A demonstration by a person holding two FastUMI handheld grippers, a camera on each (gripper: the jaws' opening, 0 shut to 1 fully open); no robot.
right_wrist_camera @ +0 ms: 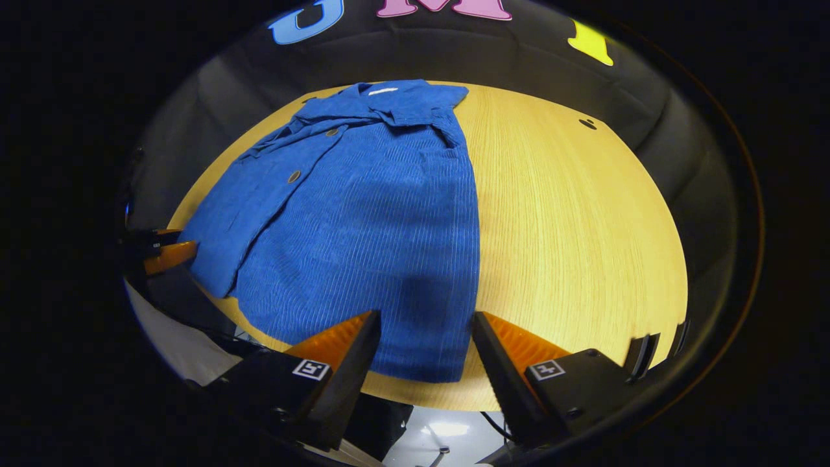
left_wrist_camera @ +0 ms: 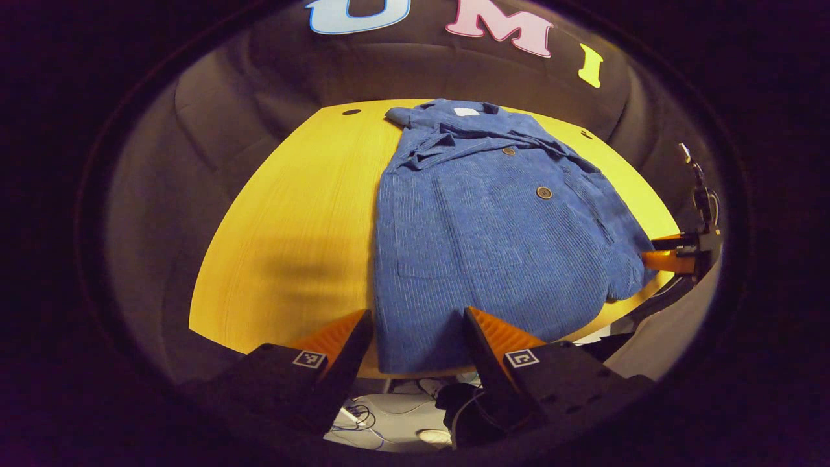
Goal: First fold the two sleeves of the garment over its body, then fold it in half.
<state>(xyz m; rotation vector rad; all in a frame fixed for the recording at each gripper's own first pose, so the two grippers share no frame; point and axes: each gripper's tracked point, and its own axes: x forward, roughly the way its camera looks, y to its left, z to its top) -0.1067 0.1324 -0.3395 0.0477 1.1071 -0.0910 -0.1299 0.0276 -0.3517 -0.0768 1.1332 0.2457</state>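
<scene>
A blue corduroy jacket lies flat, buttons up, on the round yellow table, collar at the far side and hem at the near edge. Its left side is a straight folded edge; along the other side lies a long sleeve-like flap. My left gripper stands open over the hem's left corner, a finger on either side of it. The right gripper sits at the jacket's right edge. In the right gripper view my right gripper is open over the jacket's other hem corner, and the left gripper shows far left.
The table's near edge runs just under the hem, with floor and cables below it. Small dark holes mark the tabletop near the back. Bare wood spreads out beside the jacket. The booth's black cloth wall rings the table.
</scene>
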